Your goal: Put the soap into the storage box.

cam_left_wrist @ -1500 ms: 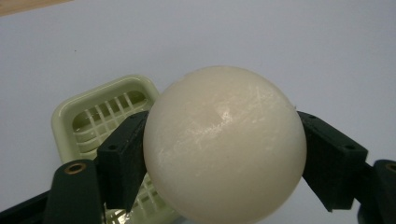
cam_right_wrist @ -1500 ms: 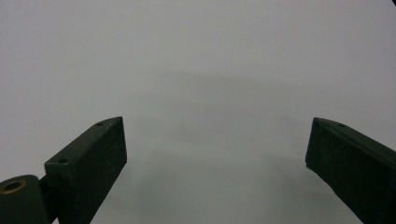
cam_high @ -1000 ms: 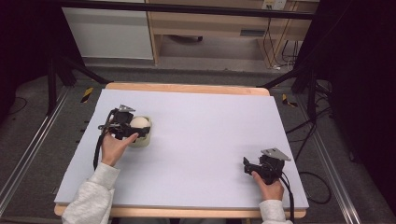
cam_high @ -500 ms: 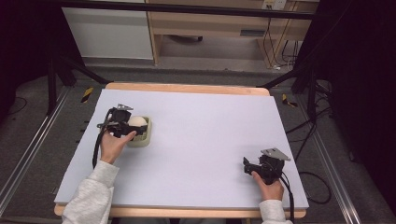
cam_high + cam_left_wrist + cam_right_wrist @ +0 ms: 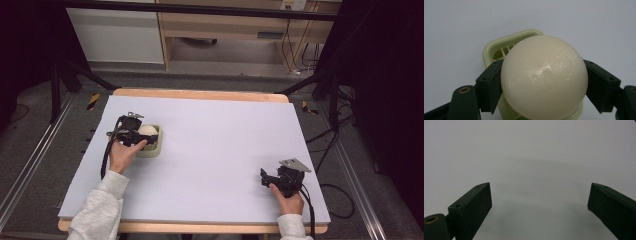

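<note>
On the left part of the table, a pale green tray with rounded corners sits flat on the white top, and a cream ball rests over its opening. The left gripper view brings this close: the ball is smooth and glossy, wider than the slotted floor of the tray behind and beneath it, and the thin ribs of that floor show at the tray's far corner. In that view the left gripper has its two black jaws partly closed, one pad pressed flat against each side of the ball, so it grips the ball just above the tray; whether the ball's underside touches the tray cannot be told. From the high view the left gripper lies nearly level, pointing toward the right, and the left hand comes up from a grey sleeve at the table's near edge. Well apart, at the near right corner, the right gripper points left, low over the table, held by the right hand. The right gripper view shows its jaws spread wide with bare white table between them and a soft shadow on the surface ahead.
</note>
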`<state>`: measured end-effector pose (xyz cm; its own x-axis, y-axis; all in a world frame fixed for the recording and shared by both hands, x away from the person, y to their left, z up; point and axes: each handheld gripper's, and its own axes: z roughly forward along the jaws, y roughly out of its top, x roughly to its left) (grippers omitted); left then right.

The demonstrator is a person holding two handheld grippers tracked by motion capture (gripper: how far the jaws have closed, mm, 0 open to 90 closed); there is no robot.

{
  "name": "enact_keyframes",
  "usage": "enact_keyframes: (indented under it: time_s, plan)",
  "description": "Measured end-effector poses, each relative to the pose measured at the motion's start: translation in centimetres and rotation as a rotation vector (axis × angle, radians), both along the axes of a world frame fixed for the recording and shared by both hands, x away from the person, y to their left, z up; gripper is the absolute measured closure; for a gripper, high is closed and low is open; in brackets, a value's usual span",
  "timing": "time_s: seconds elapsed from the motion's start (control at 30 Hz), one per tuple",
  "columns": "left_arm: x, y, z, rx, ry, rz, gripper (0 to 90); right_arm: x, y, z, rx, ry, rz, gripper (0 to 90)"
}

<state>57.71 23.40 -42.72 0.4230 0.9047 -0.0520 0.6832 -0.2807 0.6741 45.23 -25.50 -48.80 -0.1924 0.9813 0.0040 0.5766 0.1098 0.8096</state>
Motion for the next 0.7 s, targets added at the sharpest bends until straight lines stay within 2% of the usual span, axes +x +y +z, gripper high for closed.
enact_keyframes:
  time_s: [0.17,0.7]
  plan:
    - [0.2,-0.1,-0.3,0.021,0.010,-0.002,23.7,0.0,0.0,0.0,-0.002,-0.001,-0.001,5.8]
    - [0.4,-0.2,-1.2,0.038,0.032,-0.001,23.7,0.0,0.0,0.0,-0.004,-0.004,0.000,5.9]
